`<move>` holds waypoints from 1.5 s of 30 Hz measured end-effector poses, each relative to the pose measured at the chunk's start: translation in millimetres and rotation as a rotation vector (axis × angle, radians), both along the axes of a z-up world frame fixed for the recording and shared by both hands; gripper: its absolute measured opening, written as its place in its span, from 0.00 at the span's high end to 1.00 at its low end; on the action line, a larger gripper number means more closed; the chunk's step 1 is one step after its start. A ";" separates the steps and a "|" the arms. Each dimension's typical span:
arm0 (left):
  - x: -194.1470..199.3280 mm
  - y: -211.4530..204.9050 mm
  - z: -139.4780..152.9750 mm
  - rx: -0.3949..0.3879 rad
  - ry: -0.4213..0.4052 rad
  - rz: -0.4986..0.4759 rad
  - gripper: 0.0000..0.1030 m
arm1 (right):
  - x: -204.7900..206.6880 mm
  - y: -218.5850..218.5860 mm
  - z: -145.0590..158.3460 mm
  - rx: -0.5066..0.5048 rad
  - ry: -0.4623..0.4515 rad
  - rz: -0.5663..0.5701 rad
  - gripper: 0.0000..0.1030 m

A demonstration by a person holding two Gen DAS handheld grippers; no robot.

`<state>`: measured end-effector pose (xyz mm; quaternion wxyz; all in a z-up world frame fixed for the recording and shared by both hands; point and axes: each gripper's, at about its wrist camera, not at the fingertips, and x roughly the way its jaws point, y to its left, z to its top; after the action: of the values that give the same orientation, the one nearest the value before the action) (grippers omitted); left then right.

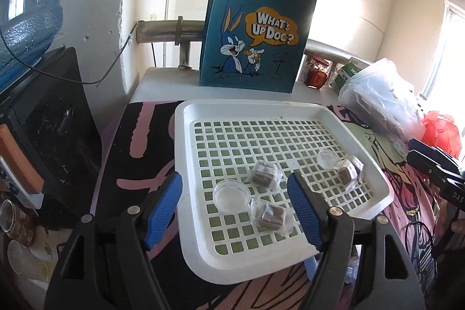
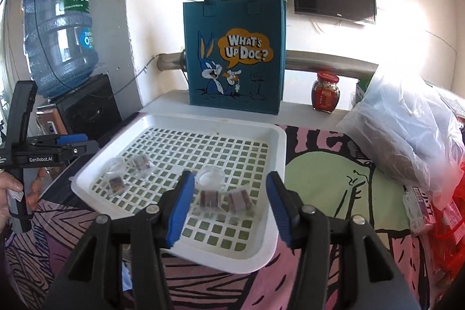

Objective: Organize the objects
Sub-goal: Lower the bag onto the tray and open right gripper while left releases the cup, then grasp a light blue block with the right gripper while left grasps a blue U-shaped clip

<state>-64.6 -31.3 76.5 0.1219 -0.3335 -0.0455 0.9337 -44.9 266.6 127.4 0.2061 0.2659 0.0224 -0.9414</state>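
Both tongs hang released over the white tray: the left gripper frames a wrapped cube lower centre, the right gripper two others (nothing held).

A white perforated tray lies flat on a patterned cloth. In it, toward 6 o'clock, a clear round dish sits just beside two clear-wrapped brown cubes. Toward 3 o'clock a second clear dish touches another wrapped brown pack. A blue tote bag stands upright at 12 o'clock.
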 end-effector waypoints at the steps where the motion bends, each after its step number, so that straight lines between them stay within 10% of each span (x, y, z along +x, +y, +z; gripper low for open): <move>1: 10.1 0.8 3.7 0.004 0.011 -0.020 0.25 | 11.0 0.0 4.0 -0.022 0.014 0.033 0.44; 17: 67.8 52.8 -58.6 -0.049 -0.159 -0.192 0.27 | 74.7 -64.3 -63.6 0.112 -0.160 0.439 0.61; 24: 57.5 58.8 -64.0 -0.025 -0.178 -0.181 0.30 | 62.9 -76.4 -78.4 0.181 -0.207 0.424 0.81; 31: 49.4 71.0 -70.1 -0.028 -0.201 -0.188 0.38 | 74.8 -43.6 -61.0 0.071 -0.169 0.340 0.81; 39: 44.7 80.4 -71.8 0.000 -0.211 -0.203 0.73 | 65.4 -11.7 -59.2 0.028 -0.186 0.185 0.81; 45: 60.7 72.9 -70.2 0.013 -0.204 -0.216 0.75 | 62.3 -15.6 -67.0 0.056 -0.217 0.160 0.81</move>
<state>-4.0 41.6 6.2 0.2187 -0.4286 -0.0277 0.8762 17.4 250.9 60.4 0.2744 0.3689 0.0473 -0.8868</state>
